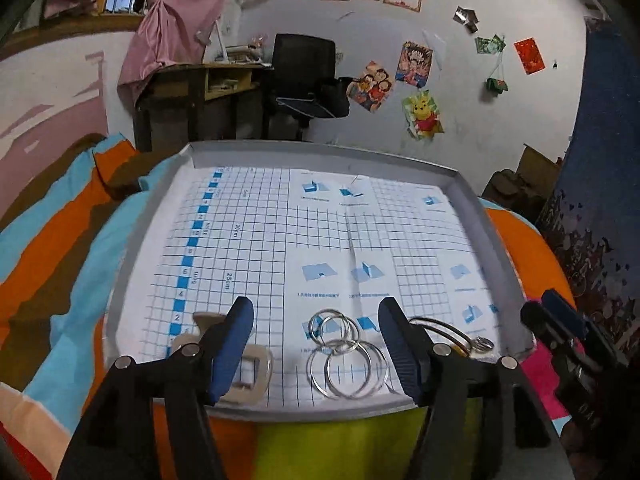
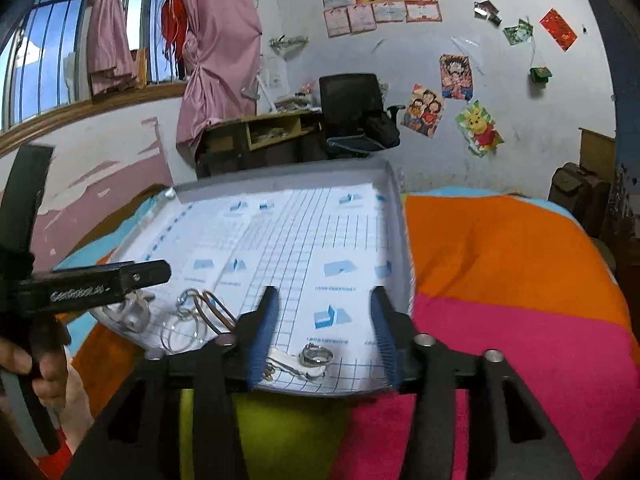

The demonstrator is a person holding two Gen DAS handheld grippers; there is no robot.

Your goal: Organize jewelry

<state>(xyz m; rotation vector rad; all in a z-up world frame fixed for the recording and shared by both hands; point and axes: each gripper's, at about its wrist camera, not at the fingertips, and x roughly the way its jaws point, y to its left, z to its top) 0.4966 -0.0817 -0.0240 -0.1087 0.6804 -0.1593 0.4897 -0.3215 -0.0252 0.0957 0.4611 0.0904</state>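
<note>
Left hand-held gripper [image 1: 316,340] parted wide, straddling loose key rings [image 1: 346,356] at tray's [image 1: 472,200] near edge, gripping nothing. Right hand-held gripper [image 2: 324,328] agape over small silver ring [image 2: 316,356], empty; tray keeps pieces corralled on bed.

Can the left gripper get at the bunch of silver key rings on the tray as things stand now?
Probably yes. The left gripper is open, and the key rings lie flat on the tray between its fingers, with nothing over them. The bottle opener lies off to one side.
</note>
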